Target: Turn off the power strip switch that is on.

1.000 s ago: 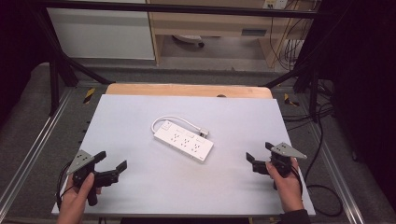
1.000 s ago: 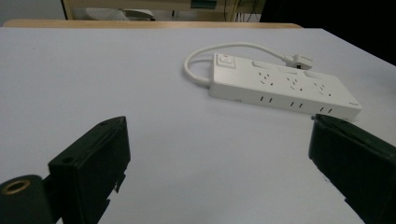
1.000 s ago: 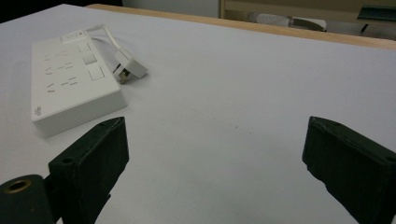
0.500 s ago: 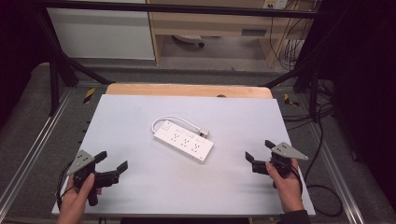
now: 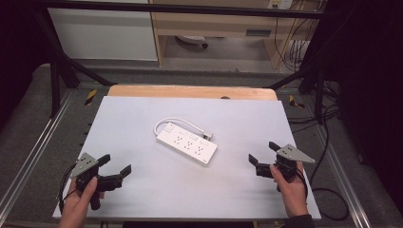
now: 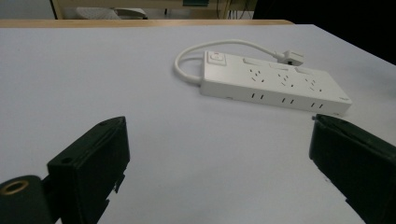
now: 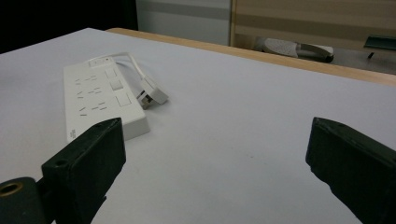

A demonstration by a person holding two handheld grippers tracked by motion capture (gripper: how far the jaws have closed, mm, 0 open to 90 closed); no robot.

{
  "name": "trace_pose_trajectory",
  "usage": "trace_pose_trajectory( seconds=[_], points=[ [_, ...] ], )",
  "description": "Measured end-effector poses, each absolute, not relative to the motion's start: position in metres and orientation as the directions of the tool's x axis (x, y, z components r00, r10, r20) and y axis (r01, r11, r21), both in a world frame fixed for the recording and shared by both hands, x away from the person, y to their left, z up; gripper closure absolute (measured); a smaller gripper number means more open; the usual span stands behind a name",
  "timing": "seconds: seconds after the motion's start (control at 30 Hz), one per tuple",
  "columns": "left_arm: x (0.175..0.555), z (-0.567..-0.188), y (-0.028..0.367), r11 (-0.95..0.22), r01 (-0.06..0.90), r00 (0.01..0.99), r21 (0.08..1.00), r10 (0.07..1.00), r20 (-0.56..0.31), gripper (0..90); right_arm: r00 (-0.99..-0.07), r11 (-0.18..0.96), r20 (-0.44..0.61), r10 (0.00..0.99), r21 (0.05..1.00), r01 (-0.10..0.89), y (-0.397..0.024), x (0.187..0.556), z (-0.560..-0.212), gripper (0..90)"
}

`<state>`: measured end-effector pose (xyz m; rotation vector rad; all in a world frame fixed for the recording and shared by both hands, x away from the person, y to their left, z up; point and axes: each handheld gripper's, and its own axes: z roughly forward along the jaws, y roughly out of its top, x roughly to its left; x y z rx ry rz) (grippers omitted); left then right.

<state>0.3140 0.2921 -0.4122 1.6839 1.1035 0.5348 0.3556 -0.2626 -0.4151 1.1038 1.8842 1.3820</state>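
A white rectangular plastic power strip (image 5: 187,143) lies flat near the middle of the pale grey tabletop (image 5: 142,118), set at a slant so that its switch end points toward the far left and its other end toward the near right. Its top face carries rows of sockets and a small rocker switch with a red mark at the far-left end, clear in the left gripper view (image 6: 274,84). A short white cord (image 5: 177,122) loops out from the switch end, curves along the far side of the strip and ends in a white plug (image 5: 207,135) that rests on the table just beside the strip's far edge; the right gripper view shows the plug (image 7: 152,94) lying against that side.

The left gripper (image 5: 115,168), held in the person's left hand (image 5: 81,202), sits at the near left corner of the table, well apart from the strip, with its two black jaws spread wide and nothing between them. The right gripper (image 5: 263,152), held in the right hand (image 5: 291,192), is at the near right edge, likewise spread wide and empty, aimed toward the strip.

A strip of bare wooden board (image 5: 190,91) shows along the table's far edge
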Motion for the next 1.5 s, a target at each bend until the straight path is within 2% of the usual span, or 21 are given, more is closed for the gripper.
trace_pose_trajectory(
  seconds=[0.53,0.63,0.93,1.5],
  points=[
    [0.314,-0.412,0.293,-0.068,0.412,0.48,0.908,0.864,-0.153,5.1,-0.581,0.143,0.068,0.811,0.94,0.31,-0.234,0.363,-0.414,2.9],
    [0.314,-0.413,0.295,-0.063,0.419,0.475,0.906,0.866,-0.16,5.1,-0.566,0.135,0.074,0.821,0.938,0.32,-0.227,0.364,-0.411,4.5],
    [0.313,-0.413,0.294,-0.068,0.416,0.474,0.907,0.867,-0.153,5.1,-0.613,0.184,0.054,0.788,0.93,0.319,-0.204,0.366,-0.394,4.3],
    [0.314,-0.414,0.293,-0.078,0.418,0.483,0.905,0.863,-0.148,5.1,-0.598,0.186,0.042,0.8,0.931,0.315,-0.178,0.393,-0.368,5.0]
  ],
)
